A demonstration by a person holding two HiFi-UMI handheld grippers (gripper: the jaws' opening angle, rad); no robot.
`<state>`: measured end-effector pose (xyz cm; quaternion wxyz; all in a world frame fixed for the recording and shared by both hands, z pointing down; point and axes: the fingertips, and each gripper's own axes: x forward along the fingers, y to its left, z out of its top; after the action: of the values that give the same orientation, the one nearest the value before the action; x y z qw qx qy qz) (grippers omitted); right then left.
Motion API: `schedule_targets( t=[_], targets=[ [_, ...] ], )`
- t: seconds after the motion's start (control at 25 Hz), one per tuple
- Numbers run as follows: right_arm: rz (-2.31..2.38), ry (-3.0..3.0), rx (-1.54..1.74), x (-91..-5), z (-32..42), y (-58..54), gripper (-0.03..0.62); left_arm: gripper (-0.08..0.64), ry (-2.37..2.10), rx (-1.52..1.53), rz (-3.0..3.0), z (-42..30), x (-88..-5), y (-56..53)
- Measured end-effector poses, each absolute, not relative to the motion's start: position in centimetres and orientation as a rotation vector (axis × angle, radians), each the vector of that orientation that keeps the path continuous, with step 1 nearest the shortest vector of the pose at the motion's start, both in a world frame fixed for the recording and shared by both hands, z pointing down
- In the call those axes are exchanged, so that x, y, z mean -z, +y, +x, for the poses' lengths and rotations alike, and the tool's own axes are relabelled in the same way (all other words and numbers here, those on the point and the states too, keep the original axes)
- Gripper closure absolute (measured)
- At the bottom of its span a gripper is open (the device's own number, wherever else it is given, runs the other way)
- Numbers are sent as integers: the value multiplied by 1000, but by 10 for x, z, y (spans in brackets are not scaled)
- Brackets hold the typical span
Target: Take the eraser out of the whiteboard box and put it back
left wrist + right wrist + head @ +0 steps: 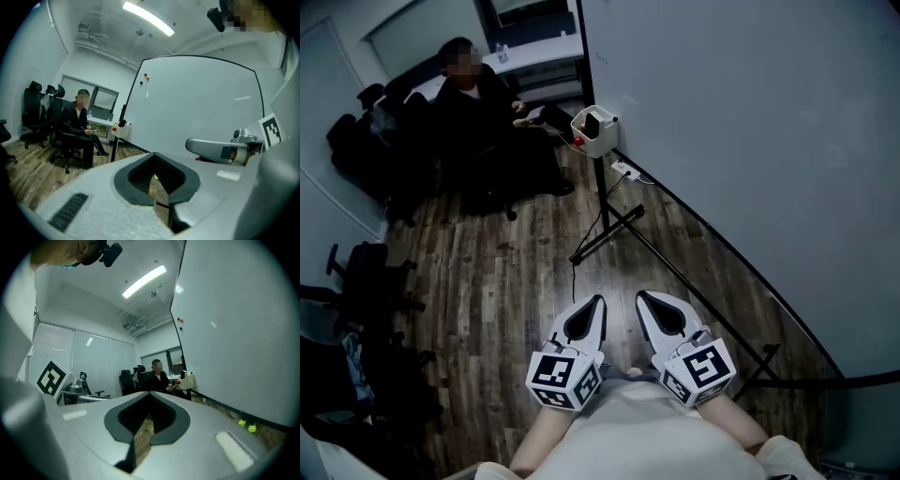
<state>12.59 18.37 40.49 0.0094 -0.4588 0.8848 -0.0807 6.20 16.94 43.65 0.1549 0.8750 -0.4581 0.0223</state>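
Note:
A white whiteboard box (598, 137) hangs at the far lower corner of the whiteboard (750, 141). A black eraser (592, 123) stands upright in it, and a red knob (577, 142) shows on its side. The box (122, 130) also shows small in the left gripper view, and as the same box (188, 379) in the right gripper view. My left gripper (592, 309) and right gripper (649, 306) are side by side near my body, far from the box. Both point toward it, shut, with nothing held.
A person (478, 103) sits on an office chair beside the box, and more black chairs (366, 272) stand at the left. The whiteboard stand's legs (609, 230), a power strip (623, 170) and cables lie on the wooden floor. Two yellow-green balls (247, 425) rest under the board.

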Motion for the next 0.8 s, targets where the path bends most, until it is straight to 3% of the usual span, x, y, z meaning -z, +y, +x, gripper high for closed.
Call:
schedule_targets(
  t=[0.8],
  targets=[
    [-1432,2783,276,-399,100,142,588,558,-1304,-91,2509,36,-432,124]
  ],
)
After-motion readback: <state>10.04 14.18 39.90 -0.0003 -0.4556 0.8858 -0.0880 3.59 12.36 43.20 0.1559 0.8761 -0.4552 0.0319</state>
